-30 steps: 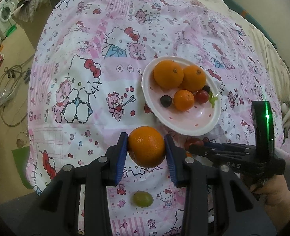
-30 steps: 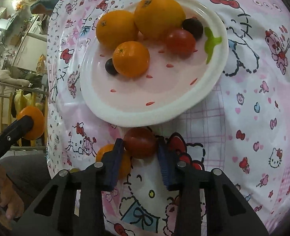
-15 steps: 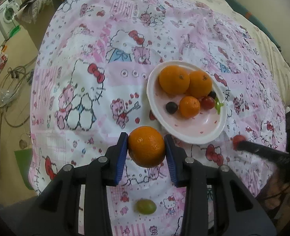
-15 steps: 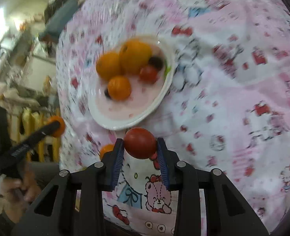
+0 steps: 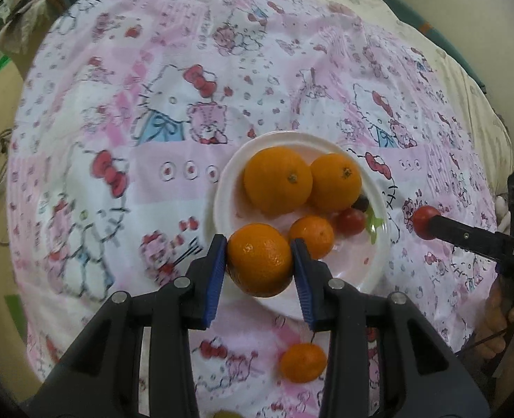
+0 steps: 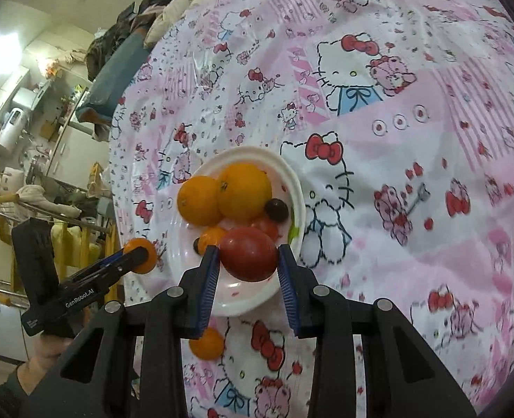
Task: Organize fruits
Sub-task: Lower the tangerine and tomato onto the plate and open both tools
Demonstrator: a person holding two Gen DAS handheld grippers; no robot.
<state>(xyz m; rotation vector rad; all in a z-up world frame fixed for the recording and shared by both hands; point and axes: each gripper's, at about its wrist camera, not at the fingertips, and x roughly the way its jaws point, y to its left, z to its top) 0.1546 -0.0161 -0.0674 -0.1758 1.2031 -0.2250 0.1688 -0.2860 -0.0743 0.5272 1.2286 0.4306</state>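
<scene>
A white plate [image 5: 378, 271] on the Hello Kitty cloth holds two large oranges [image 5: 277, 184], a small orange [image 5: 312, 231], a red tomato [image 5: 350, 221] and a dark grape. My left gripper [image 5: 259, 261] is shut on an orange [image 5: 259, 259] above the plate's near rim. My right gripper [image 6: 248, 261] is shut on a red tomato [image 6: 248, 257] above the plate [image 6: 291, 177]; it shows at the right in the left wrist view [image 5: 427, 223]. A small orange [image 5: 302, 362] lies on the cloth in front of the plate.
A green grape [image 5: 225, 414] lies on the cloth at the bottom edge of the left wrist view. Beyond the table's left edge are the floor, cables, racks and household clutter [image 6: 30, 160]. A beige cover and teal cushion [image 5: 427, 24] lie at the far right.
Both grippers have moved forward with their fruit, from short of the plate to above its near side. The right gripper also rose well above the cloth.
</scene>
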